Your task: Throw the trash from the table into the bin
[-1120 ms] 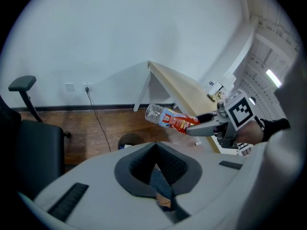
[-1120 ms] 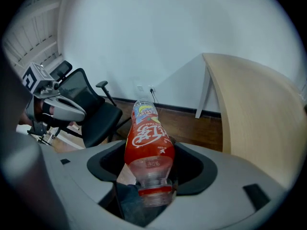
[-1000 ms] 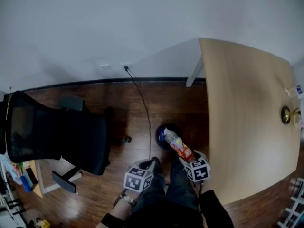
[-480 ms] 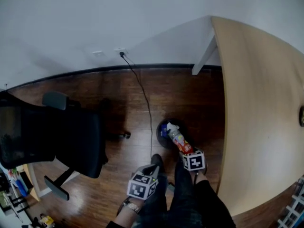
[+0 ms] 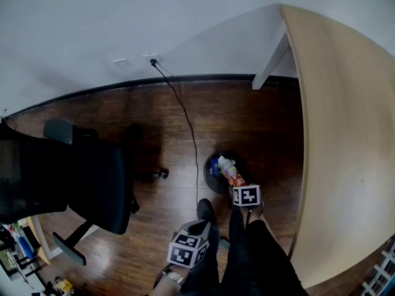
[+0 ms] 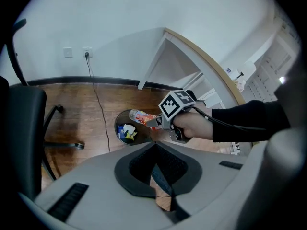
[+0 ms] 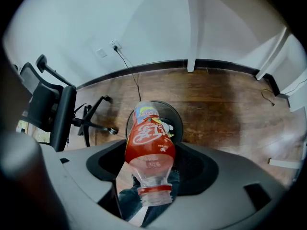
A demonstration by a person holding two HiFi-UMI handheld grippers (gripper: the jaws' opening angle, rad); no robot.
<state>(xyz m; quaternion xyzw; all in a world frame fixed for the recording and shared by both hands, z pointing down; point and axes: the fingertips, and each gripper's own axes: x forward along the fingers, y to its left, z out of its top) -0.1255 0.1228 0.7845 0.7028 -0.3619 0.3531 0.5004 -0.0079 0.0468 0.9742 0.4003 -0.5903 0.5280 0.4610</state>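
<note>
Red bottle (image 7: 148, 147) over bin (image 7: 178, 117) (mostly hidden)

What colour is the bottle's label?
The bottle has a red label with white lettering, clearest in the right gripper view.

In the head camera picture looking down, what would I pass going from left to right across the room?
From the left: black office chair → power cable → round bin → wooden table.

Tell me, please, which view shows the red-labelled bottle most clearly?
The right gripper view: the bottle fills the centre, its red label and neck plain. The head view shows it tiny above the bin; the left gripper view shows it small, from the side.
</note>
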